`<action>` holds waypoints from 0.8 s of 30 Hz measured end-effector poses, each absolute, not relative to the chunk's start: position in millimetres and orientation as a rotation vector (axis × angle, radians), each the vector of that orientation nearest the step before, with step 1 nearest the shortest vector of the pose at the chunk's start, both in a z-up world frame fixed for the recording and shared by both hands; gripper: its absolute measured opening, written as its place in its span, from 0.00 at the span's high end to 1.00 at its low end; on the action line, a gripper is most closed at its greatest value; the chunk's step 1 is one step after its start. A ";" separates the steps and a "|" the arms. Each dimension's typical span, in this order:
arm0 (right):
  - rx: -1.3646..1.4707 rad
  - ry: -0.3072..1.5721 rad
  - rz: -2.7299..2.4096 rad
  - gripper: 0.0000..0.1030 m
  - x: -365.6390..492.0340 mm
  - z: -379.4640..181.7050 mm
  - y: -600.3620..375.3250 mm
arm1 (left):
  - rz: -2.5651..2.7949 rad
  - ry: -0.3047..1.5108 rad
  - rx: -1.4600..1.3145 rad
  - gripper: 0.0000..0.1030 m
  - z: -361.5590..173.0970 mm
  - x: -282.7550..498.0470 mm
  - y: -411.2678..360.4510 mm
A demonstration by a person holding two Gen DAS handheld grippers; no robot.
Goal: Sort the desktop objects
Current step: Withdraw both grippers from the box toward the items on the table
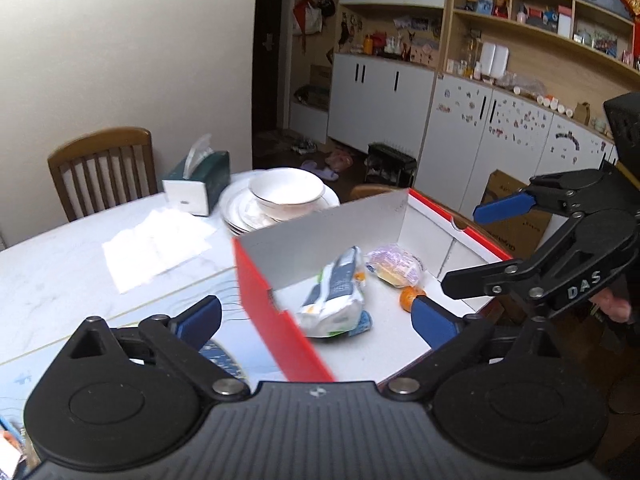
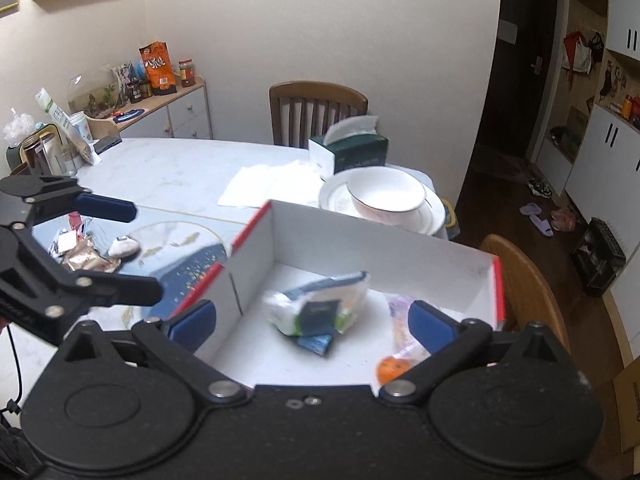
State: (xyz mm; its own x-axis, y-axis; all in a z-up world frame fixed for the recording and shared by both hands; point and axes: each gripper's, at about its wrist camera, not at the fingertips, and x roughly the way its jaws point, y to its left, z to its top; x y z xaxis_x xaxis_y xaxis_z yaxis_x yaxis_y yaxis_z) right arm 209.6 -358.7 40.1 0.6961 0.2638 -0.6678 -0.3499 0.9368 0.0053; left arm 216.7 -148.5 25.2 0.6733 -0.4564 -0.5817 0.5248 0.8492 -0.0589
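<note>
A red-sided box with a white inside (image 1: 280,320) (image 2: 420,256) stands on the table. In it lie a white and green packet (image 1: 334,296) (image 2: 316,304), a small blue packet (image 2: 316,342) under it, a purple wrapped snack (image 1: 394,265) (image 2: 400,316) and an orange (image 1: 410,296) (image 2: 390,369). My left gripper (image 1: 316,316) is open above the box's near left wall, empty; it also shows in the right wrist view (image 2: 128,248). My right gripper (image 2: 312,320) is open over the box, empty, and shows in the left wrist view (image 1: 464,248). Several small wrapped snacks (image 2: 86,258) lie on the table left of the box.
A bowl on stacked plates (image 1: 286,192) (image 2: 386,196), a green tissue box (image 1: 198,182) (image 2: 350,150) and white napkins (image 1: 156,248) (image 2: 268,184) lie beyond the box. Wooden chairs (image 1: 102,164) (image 2: 316,110) stand at the table. Jars and packets crowd the far left (image 2: 60,148).
</note>
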 end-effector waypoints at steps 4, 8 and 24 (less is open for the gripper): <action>-0.102 0.718 0.339 0.00 207.6 41.2 -333.3 | -0.535 0.596 0.104 0.00 28.7 203.2 -113.4; -0.095 0.715 0.327 0.00 205.3 39.0 -303.8 | -0.498 0.599 0.088 0.00 27.1 190.8 -74.1; -0.087 0.745 0.337 0.00 204.3 23.2 -186.5 | -0.443 0.626 0.046 0.00 5.0 156.9 60.2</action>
State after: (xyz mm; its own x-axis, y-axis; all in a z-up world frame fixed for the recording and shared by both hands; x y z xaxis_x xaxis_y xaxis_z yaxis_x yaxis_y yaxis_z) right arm 204.3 -186.5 23.2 0.6838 0.2700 -0.6779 -0.3311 0.9427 0.0416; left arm 156.9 60.2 5.0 0.7201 -0.3868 -0.5761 0.4141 0.9057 -0.0905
